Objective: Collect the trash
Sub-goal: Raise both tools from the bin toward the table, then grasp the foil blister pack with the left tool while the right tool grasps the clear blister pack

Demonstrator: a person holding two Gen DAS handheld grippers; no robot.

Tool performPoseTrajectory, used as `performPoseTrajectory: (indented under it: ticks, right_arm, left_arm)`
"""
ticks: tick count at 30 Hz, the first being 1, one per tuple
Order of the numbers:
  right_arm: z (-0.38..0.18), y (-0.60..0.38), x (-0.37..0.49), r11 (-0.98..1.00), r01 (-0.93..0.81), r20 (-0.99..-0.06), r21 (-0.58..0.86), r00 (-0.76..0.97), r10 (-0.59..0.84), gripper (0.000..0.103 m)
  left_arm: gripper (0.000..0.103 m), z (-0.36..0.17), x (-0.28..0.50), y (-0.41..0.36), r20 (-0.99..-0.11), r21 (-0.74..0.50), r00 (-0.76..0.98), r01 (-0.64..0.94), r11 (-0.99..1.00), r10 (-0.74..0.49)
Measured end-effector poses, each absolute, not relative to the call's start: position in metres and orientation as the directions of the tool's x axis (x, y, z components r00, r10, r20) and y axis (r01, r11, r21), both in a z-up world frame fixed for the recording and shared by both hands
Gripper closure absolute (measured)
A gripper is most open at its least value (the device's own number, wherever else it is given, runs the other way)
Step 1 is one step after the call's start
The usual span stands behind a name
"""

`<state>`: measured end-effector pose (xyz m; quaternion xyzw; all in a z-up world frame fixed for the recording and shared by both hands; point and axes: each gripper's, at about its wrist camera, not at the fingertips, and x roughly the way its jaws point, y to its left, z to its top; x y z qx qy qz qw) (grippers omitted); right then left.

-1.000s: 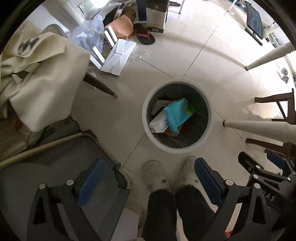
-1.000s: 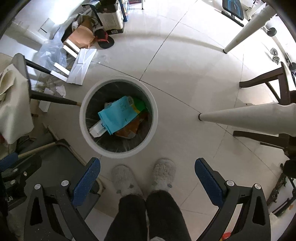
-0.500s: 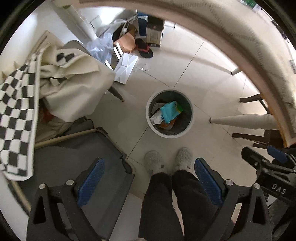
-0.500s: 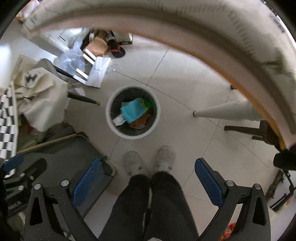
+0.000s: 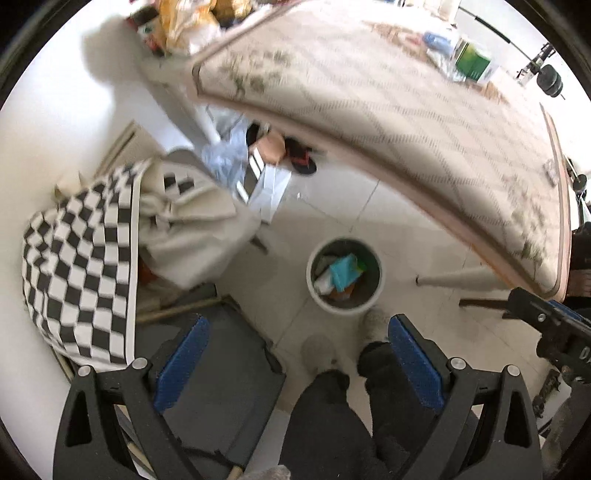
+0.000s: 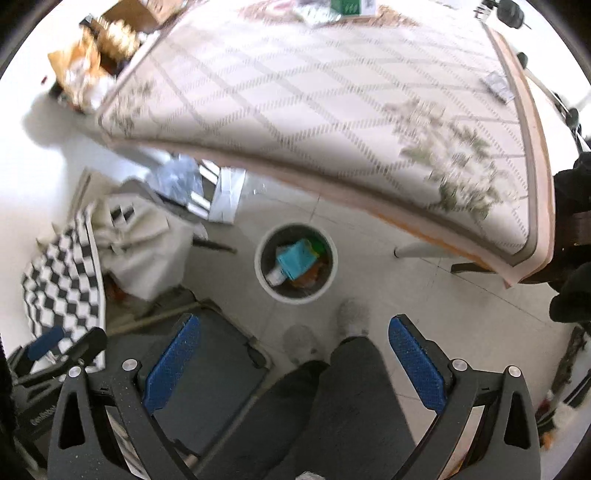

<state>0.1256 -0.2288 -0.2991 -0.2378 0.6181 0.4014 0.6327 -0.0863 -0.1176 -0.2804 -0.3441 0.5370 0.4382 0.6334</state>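
Note:
A round white trash bin (image 5: 345, 275) stands on the tiled floor below, holding a teal packet (image 5: 341, 273) and other trash; it also shows in the right wrist view (image 6: 295, 264). My left gripper (image 5: 297, 360) is open and empty, high above the floor. My right gripper (image 6: 293, 363) is open and empty too. On the table's patterned cloth (image 5: 369, 92) lie a green box (image 5: 472, 61) and plastic wrappers (image 5: 439, 42) at the far side; the box also shows in the right wrist view (image 6: 347, 5). A small wrapper (image 6: 496, 85) lies near the table's right edge.
A chair draped with checkered and cream cloth (image 5: 92, 258) stands at the left. A grey chair seat (image 5: 214, 376) is under the left gripper. The person's legs and slippers (image 5: 321, 349) are below. Boxes and bags (image 5: 184, 22) pile beyond the table's left corner.
Both grippers have risen from near the bin to above table height. The tabletop and the items on it have come into view; the bin looks smaller.

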Motion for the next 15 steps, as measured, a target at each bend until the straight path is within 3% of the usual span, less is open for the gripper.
performPoseTrajectory:
  ticks: [6, 15]
  right_arm:
    - [-0.289, -0.213, 0.203, 0.693, -0.682, -0.967, 0.234, -0.089, 0.239, 0.0]
    - [-0.325, -0.214, 0.432, 0.915, -0.364, -0.983, 0.174, -0.007, 0.184, 0.0]
  left_arm:
    - [0.004, -0.27, -0.025, -0.081, -0.966, 0.083, 0.028, -0.908, 0.41, 0.258]
    - [0.004, -0.298, 0.131, -0.006, -0.973, 0.11, -0.007, -0.894, 0.435, 0.232]
